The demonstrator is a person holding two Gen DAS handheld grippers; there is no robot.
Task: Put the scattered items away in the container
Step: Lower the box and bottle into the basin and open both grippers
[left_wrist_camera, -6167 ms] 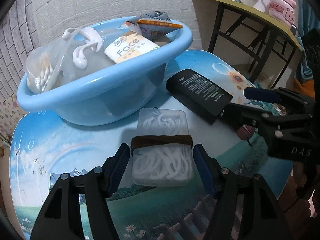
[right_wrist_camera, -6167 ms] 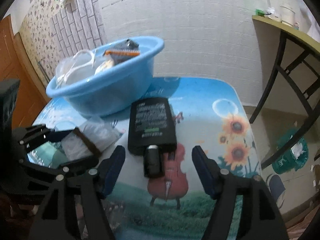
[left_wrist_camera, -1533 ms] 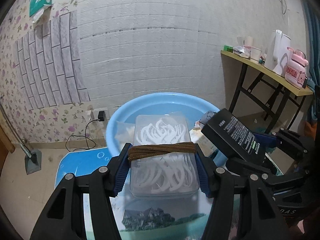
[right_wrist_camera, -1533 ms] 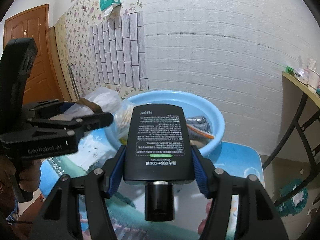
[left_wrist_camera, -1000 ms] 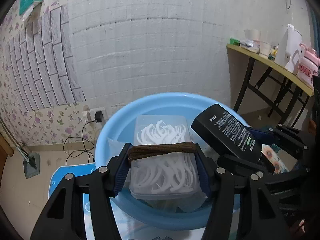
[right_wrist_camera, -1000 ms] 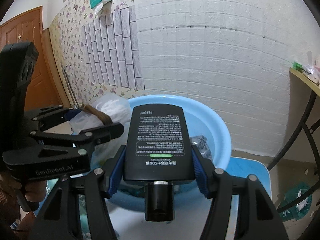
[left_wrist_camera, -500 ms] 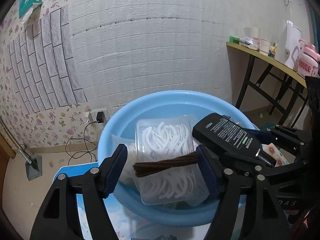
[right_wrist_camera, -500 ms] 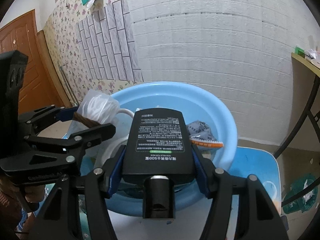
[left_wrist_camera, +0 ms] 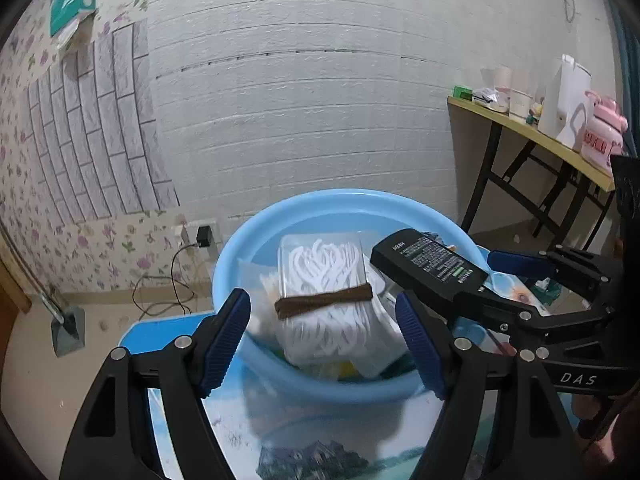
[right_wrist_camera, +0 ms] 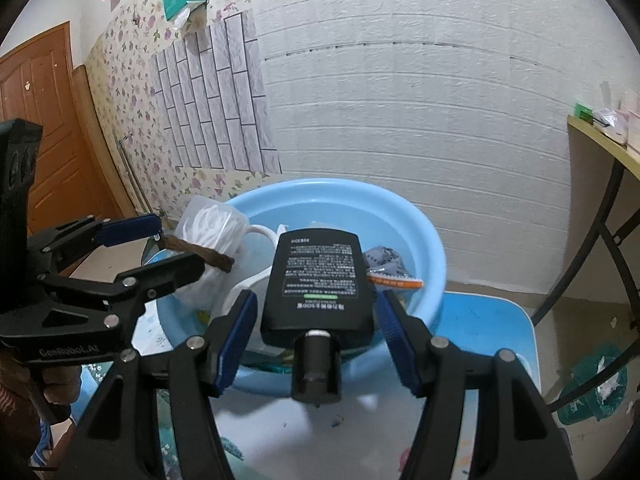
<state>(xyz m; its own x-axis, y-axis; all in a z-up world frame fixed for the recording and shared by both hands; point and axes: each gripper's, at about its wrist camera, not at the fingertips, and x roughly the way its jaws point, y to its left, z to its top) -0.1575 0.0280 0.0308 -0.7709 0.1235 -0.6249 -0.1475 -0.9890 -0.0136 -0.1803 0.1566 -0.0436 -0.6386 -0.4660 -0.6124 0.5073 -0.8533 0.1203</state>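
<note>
Blue basin ahead | left gripper opening, floss box loose between jaws | right gripper clenched on black bottle

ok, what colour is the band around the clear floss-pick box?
Brown band, best in the left wrist view.

At the centre of the frame, the right gripper clamps a black flat bottle, cap toward the camera, above the blue basin. At left, the left gripper opens beside a clear box of white floss picks with a brown band.
</note>
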